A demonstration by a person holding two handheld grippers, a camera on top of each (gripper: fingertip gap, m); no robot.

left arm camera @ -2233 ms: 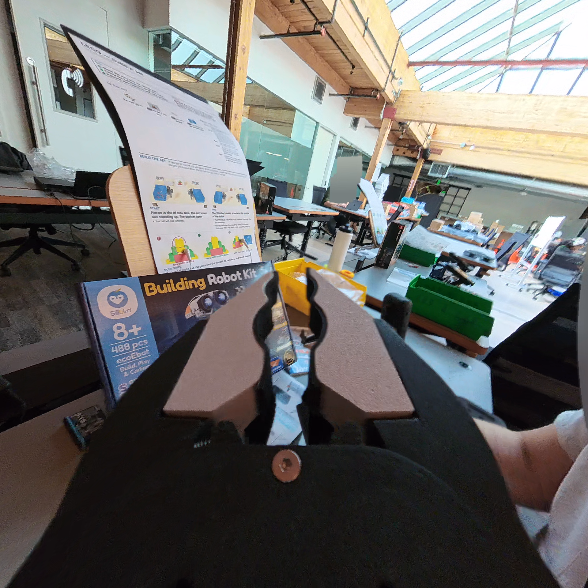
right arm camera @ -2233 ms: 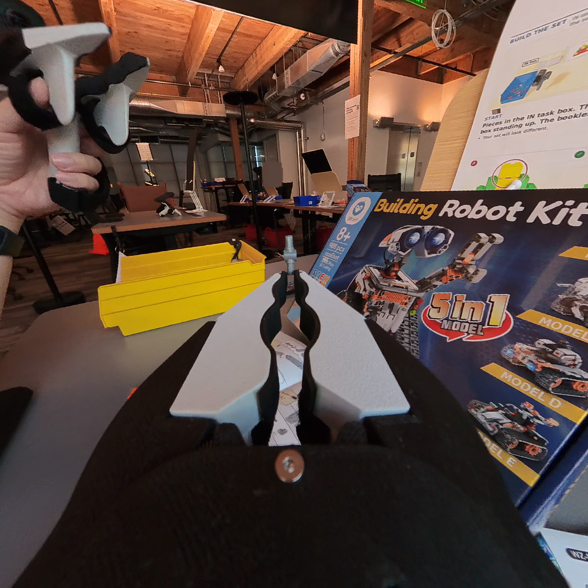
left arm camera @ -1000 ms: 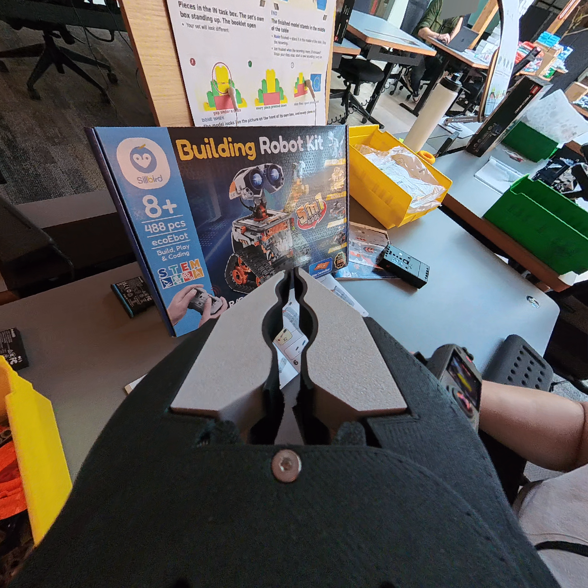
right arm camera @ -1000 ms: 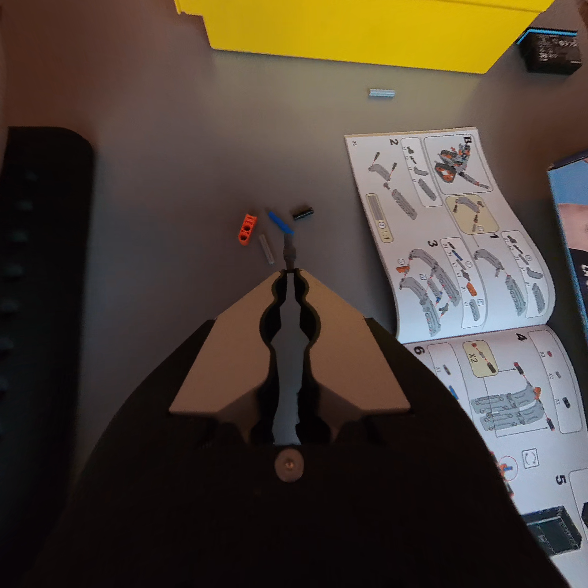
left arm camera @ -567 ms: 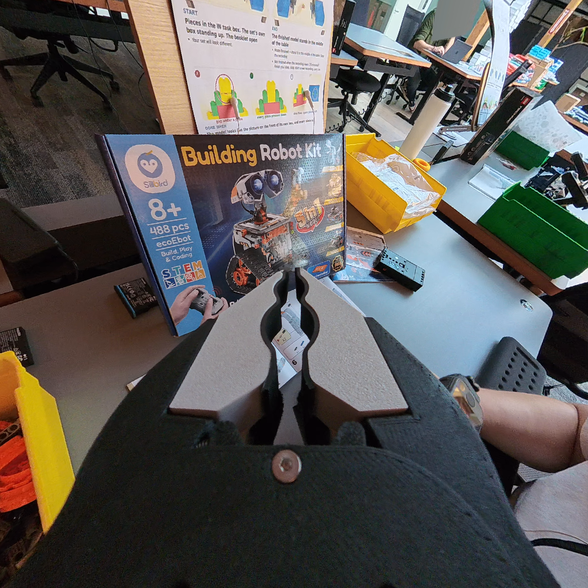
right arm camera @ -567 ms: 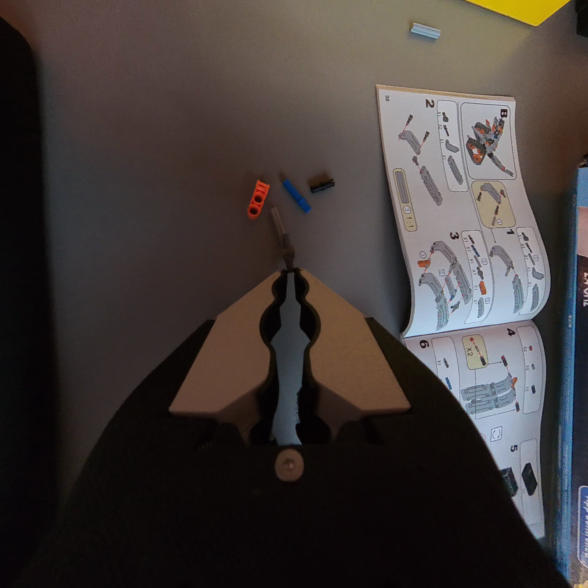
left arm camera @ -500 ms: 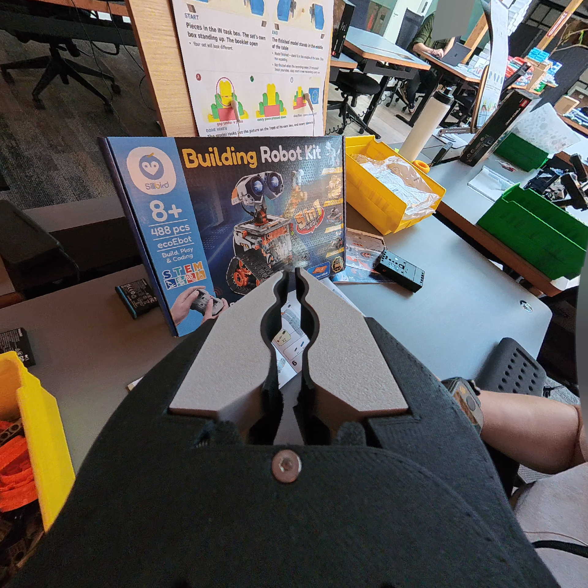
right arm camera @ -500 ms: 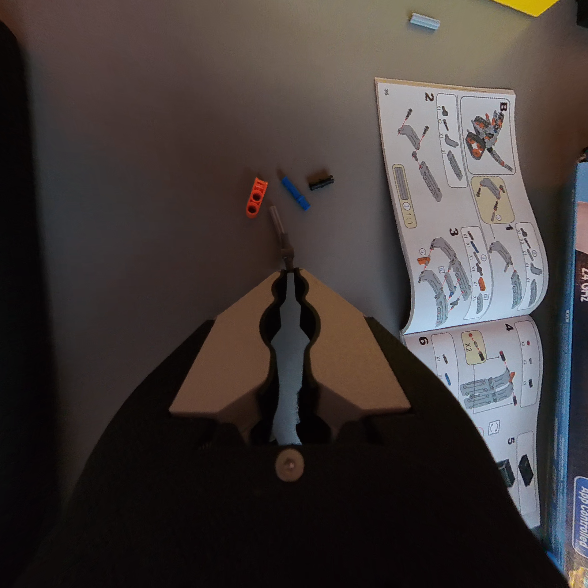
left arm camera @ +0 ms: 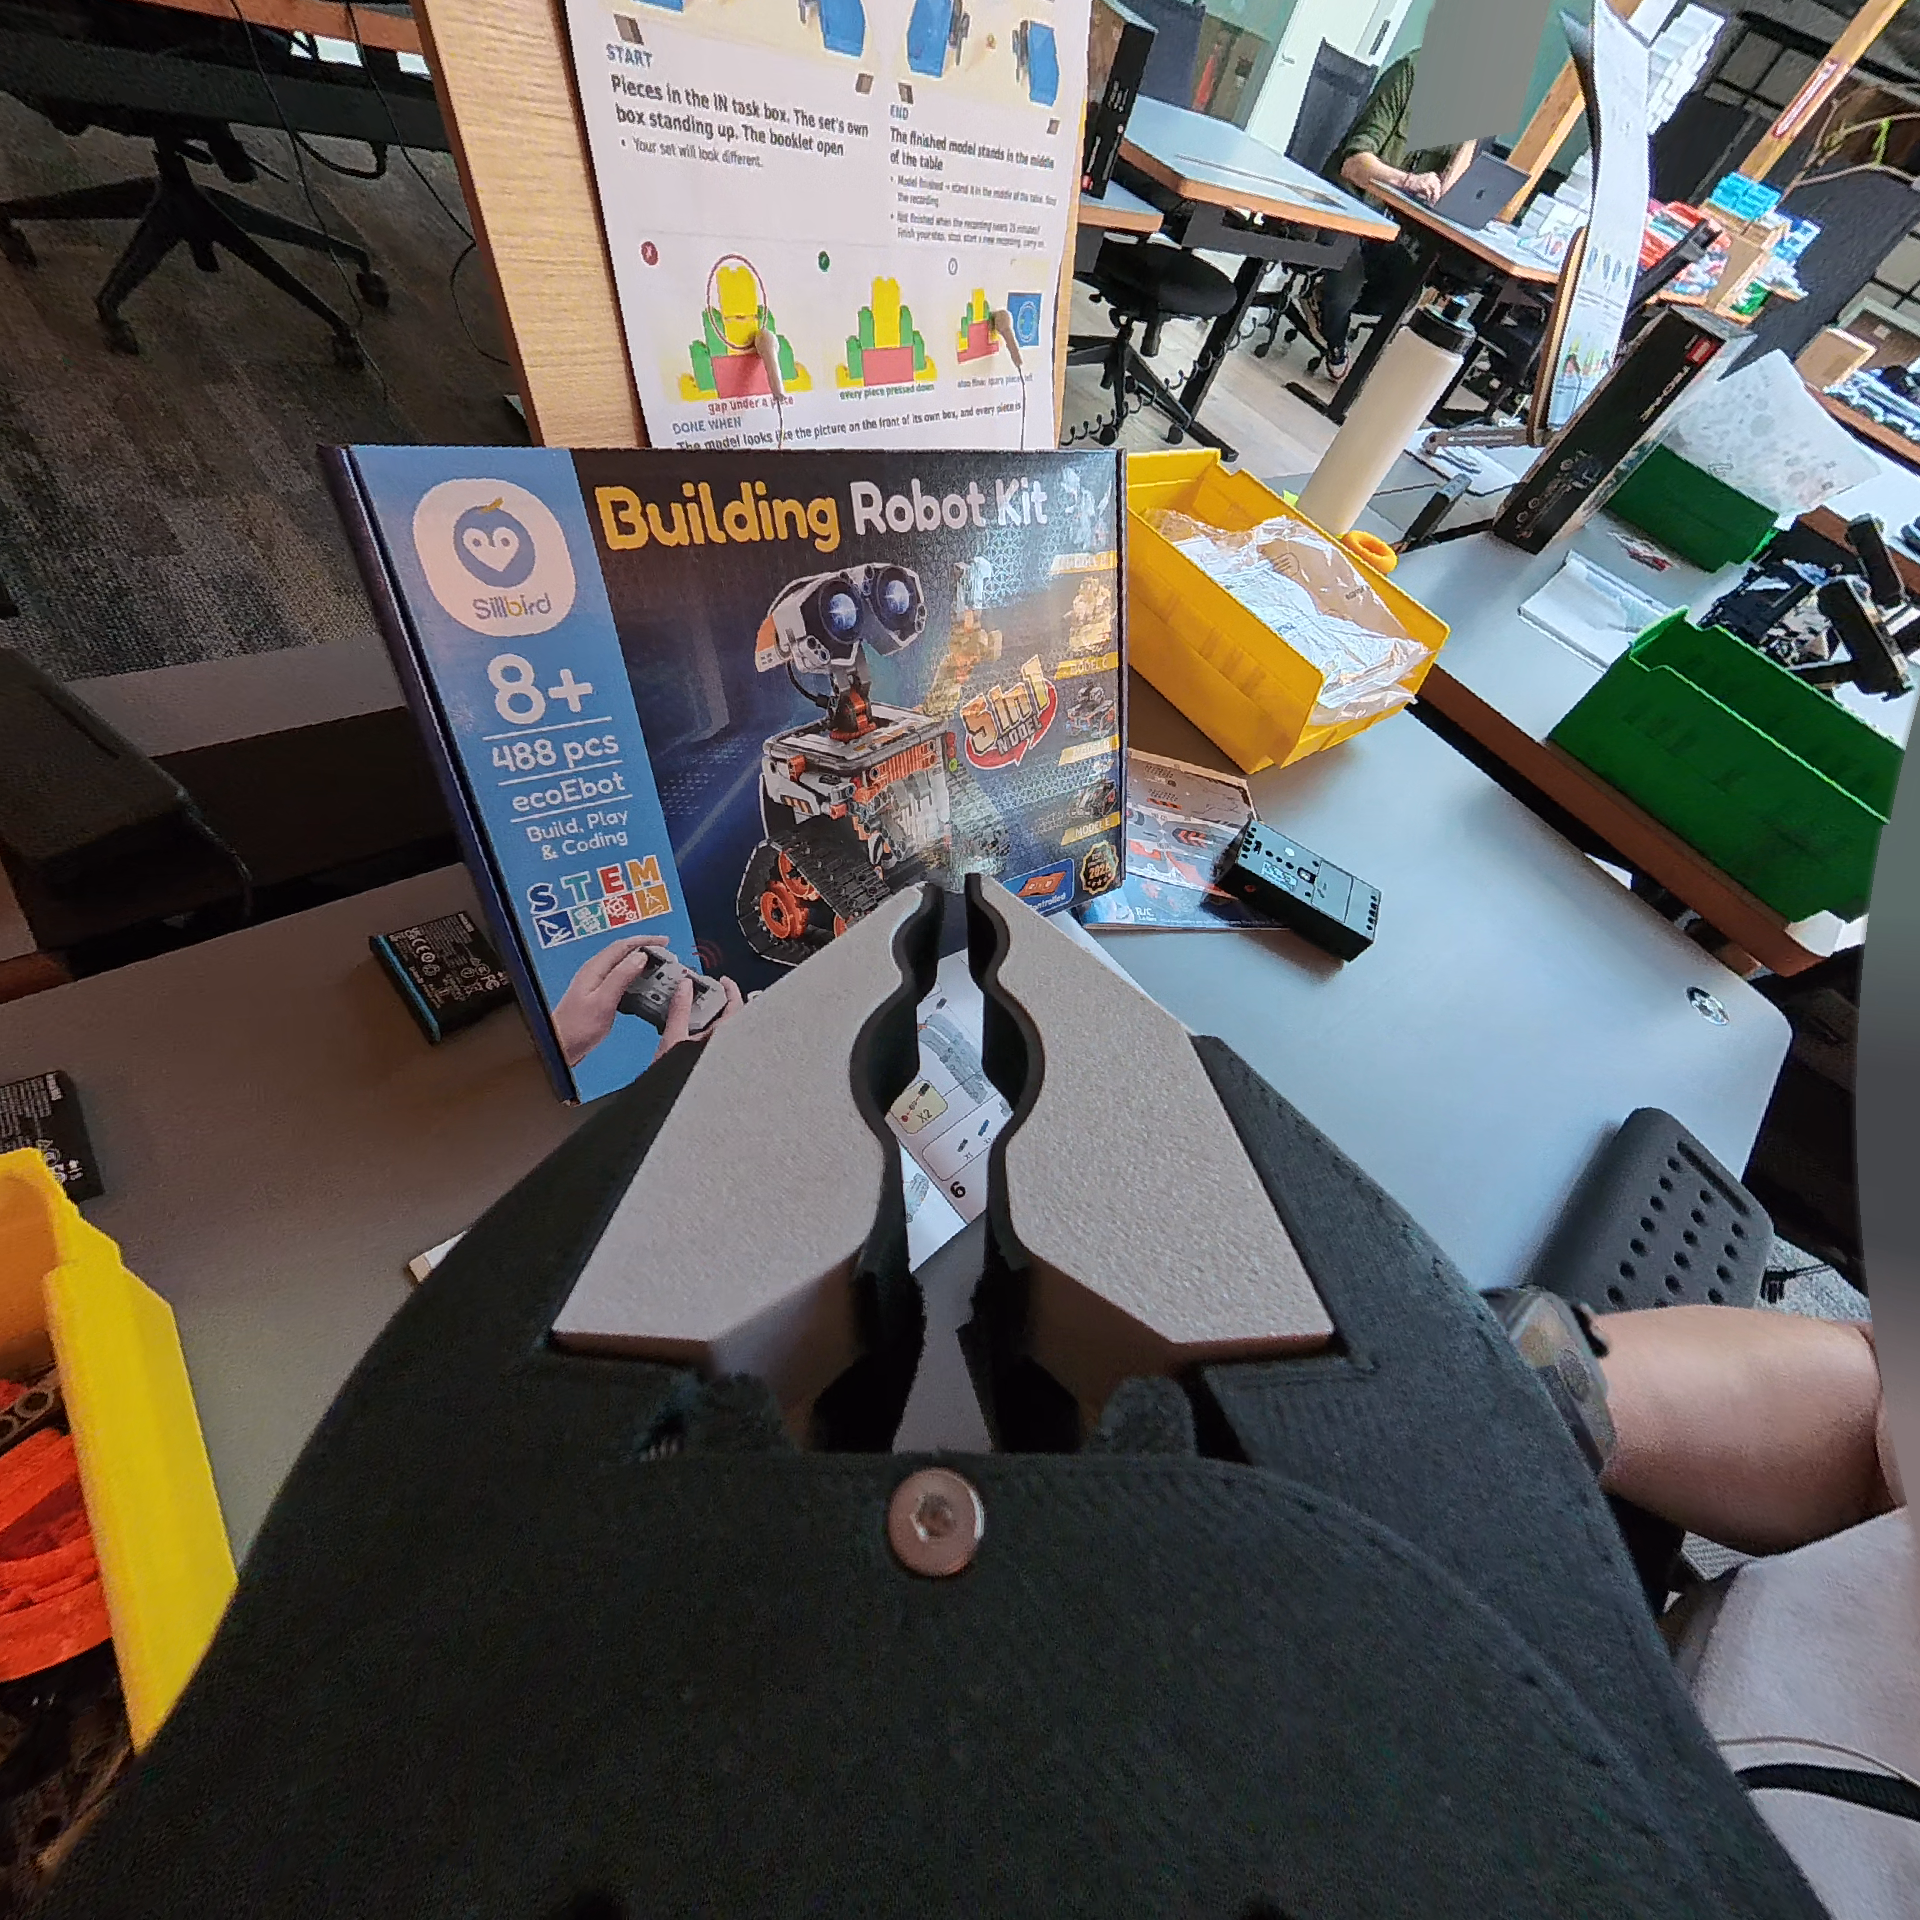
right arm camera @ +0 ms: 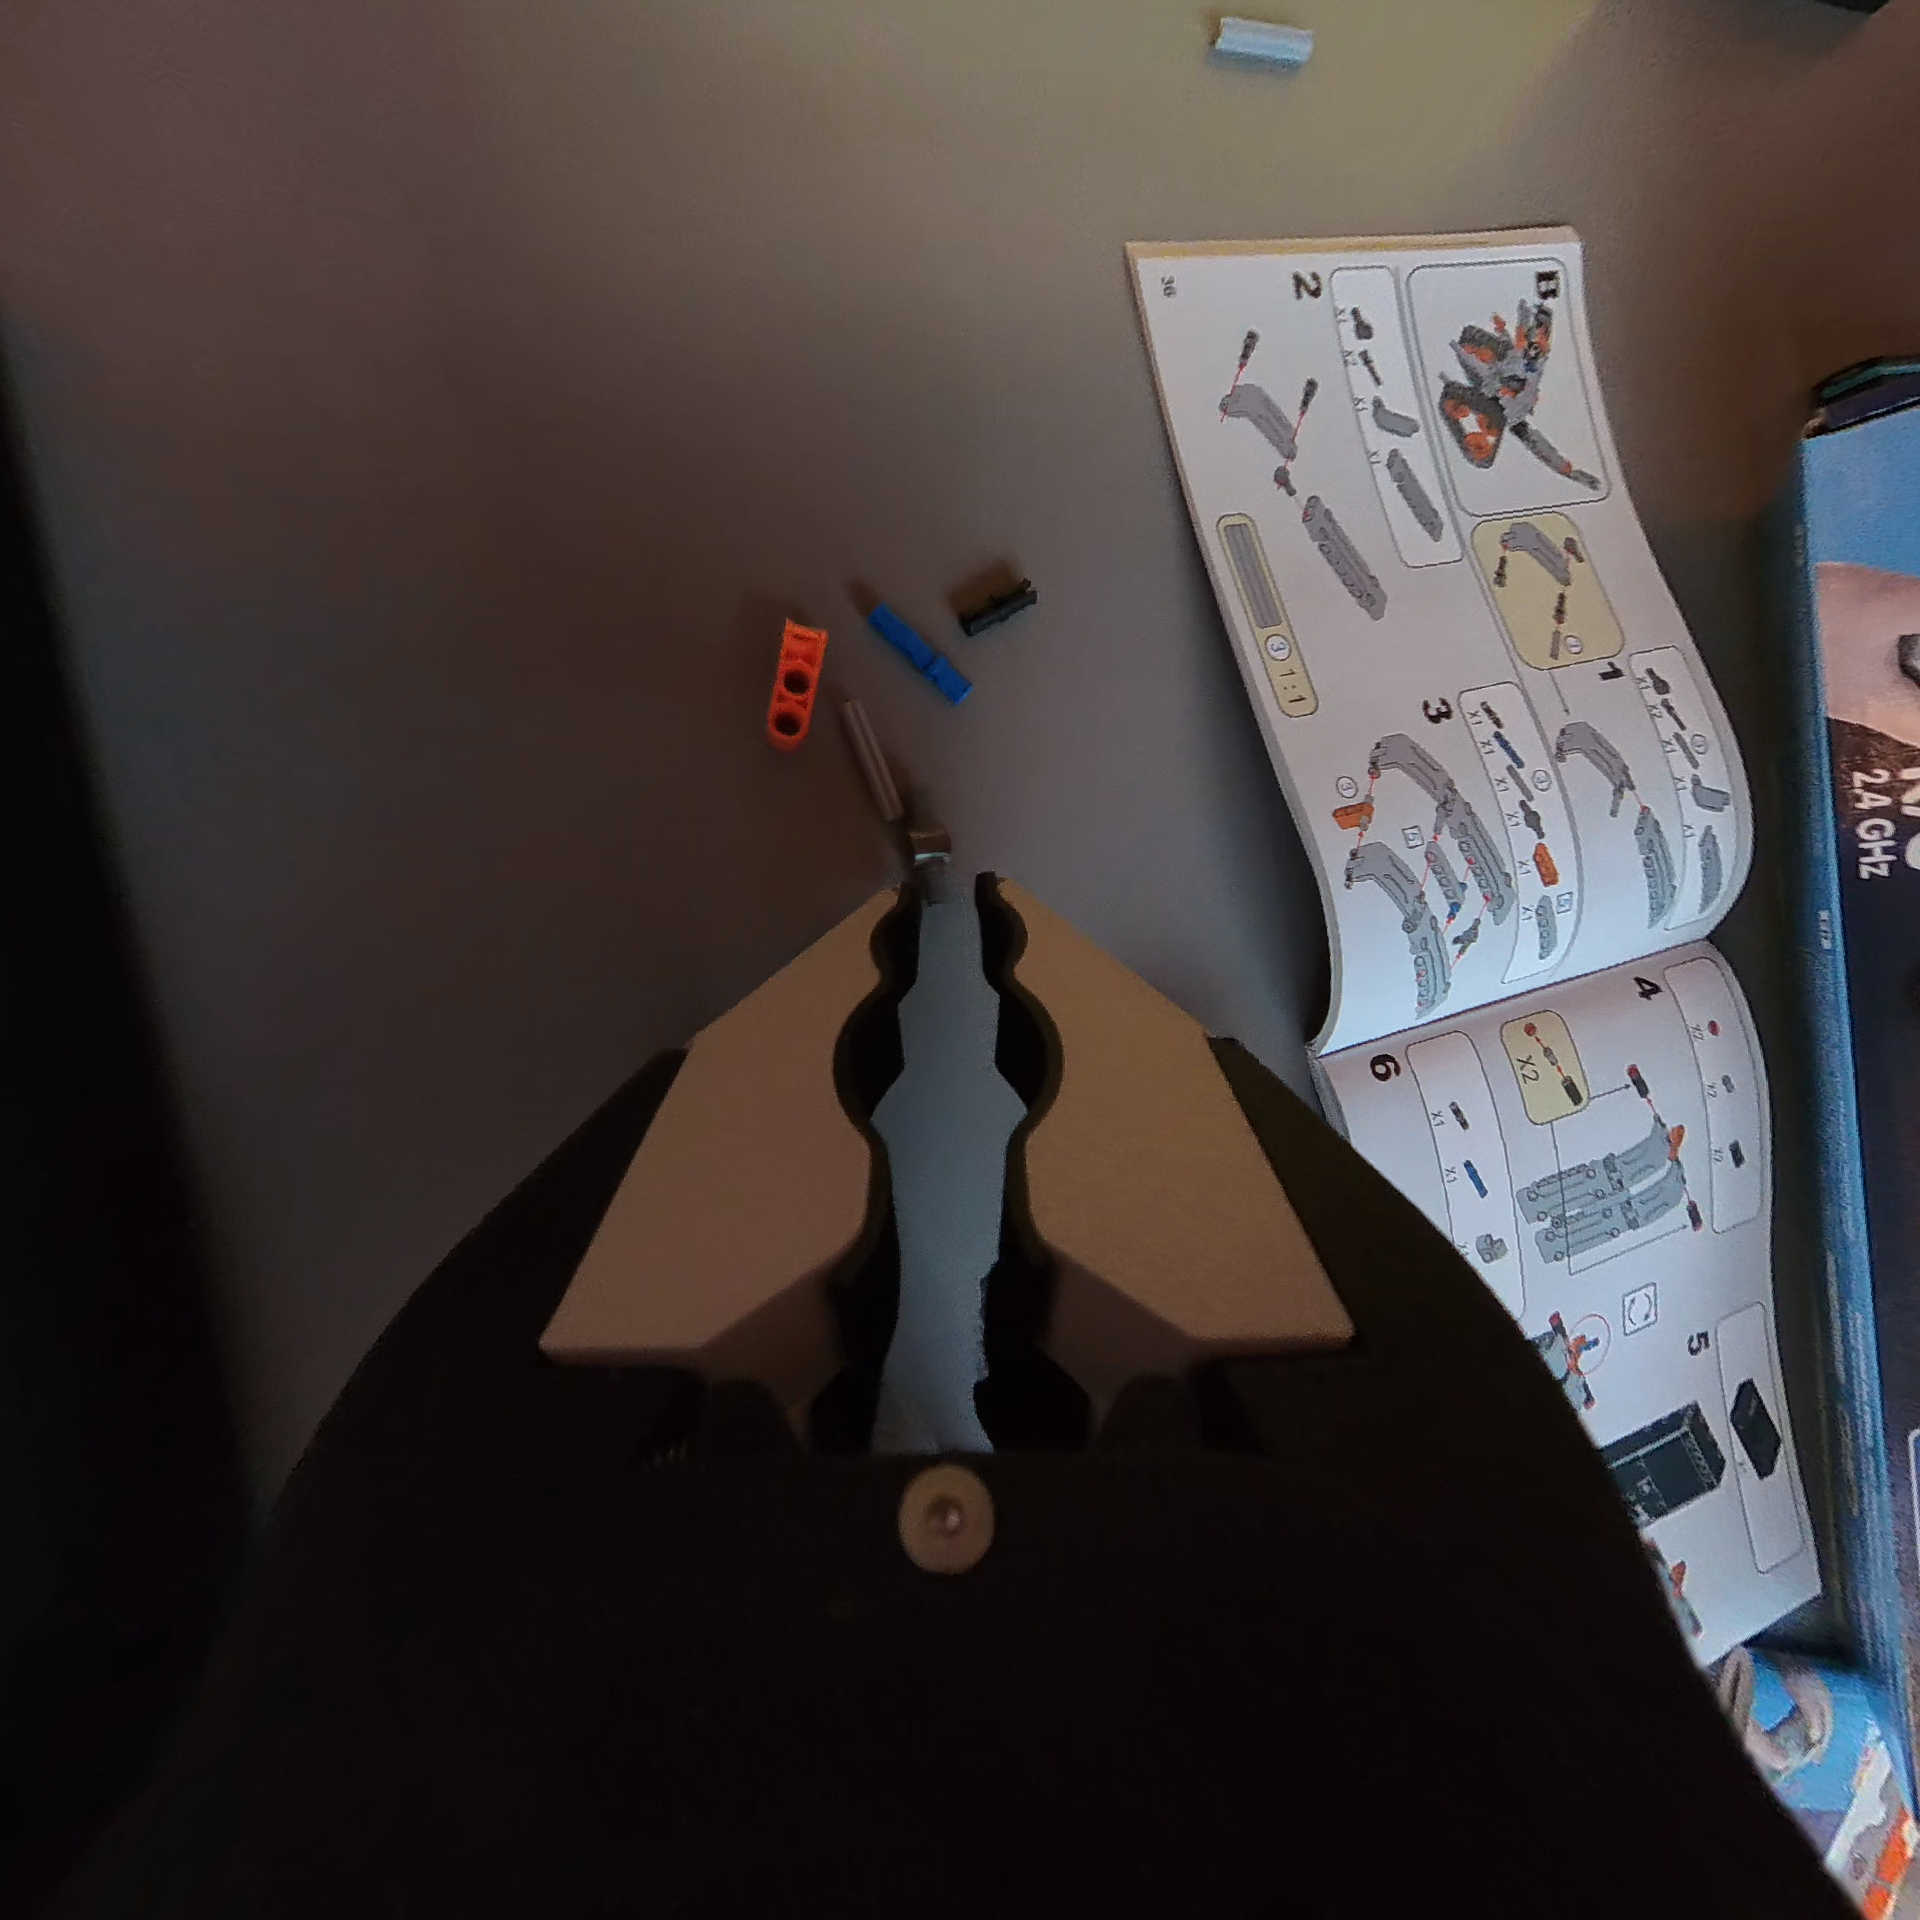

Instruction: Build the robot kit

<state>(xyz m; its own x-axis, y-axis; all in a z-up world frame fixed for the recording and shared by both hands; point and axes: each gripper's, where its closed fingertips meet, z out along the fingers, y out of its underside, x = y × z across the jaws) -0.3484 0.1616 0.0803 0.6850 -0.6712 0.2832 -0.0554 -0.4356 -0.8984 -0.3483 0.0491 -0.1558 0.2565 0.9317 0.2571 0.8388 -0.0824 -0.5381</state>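
My right gripper (right arm camera: 943,883) points down at the grey table, its jaws slightly apart. A small grey connector (right arm camera: 928,847) lies tilted just past the tips, against the left one, and meets a thin grey axle (right arm camera: 871,764). Just beyond lie an orange two-hole piece (right arm camera: 795,670), a blue pin (right arm camera: 920,652) and a black pin (right arm camera: 995,601). An open instruction booklet (right arm camera: 1455,675) lies to the right. My left gripper (left arm camera: 953,899) is shut and empty, held above the booklet (left arm camera: 940,1122), facing the upright robot kit box (left arm camera: 727,748).
A yellow bin (left arm camera: 1174,623) with a plastic bag stands right of the box, and another yellow bin (left arm camera: 114,1403) with orange parts at the left edge. A black module (left arm camera: 1299,902), black battery packs (left arm camera: 442,971), a green bin (left arm camera: 1714,769) and a person's forearm (left arm camera: 1714,1403) are nearby. A pale blue piece (right arm camera: 1260,42) lies farther off. My right fingertips sit around 25 cm from my left ones. My right tips are roughly 5 cm from the blue pin (right arm camera: 920,652).
My right gripper's jaws have parted a little, and the grey connector they gripped now sits tilted and loose at the tips. The left gripper has barely moved.
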